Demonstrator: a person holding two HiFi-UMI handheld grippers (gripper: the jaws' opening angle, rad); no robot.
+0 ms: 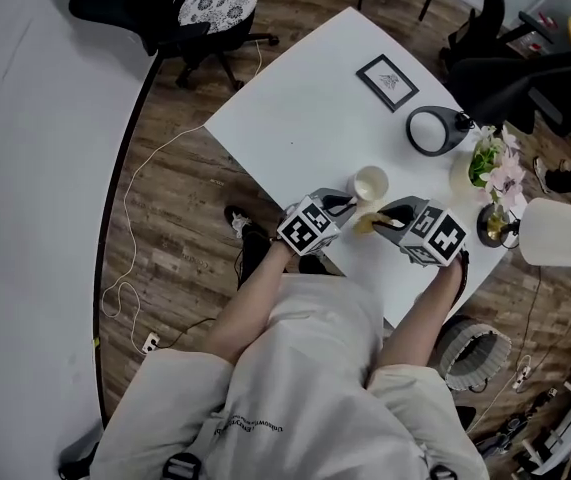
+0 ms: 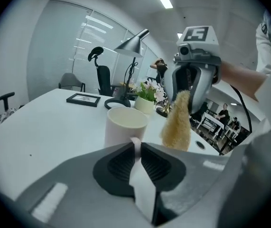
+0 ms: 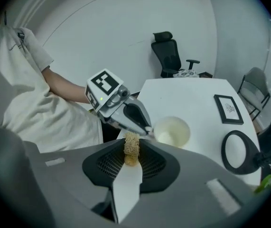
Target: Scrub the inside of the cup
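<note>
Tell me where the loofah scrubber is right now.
In the head view the loofah scrubber is clamped in the right hand-held gripper, just outside the cream cup on its near side, at the white table's front edge.

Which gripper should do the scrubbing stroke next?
Right: the right gripper is shut on the scrubber, just beside the open mouth of the cup. The left gripper is clamped on the handle, steadying it.

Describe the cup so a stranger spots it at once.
On the white table, look to its near edge. The cup stands there, handle pinched by the left tool: cream and empty, unlike the pot holding flowers.
</note>
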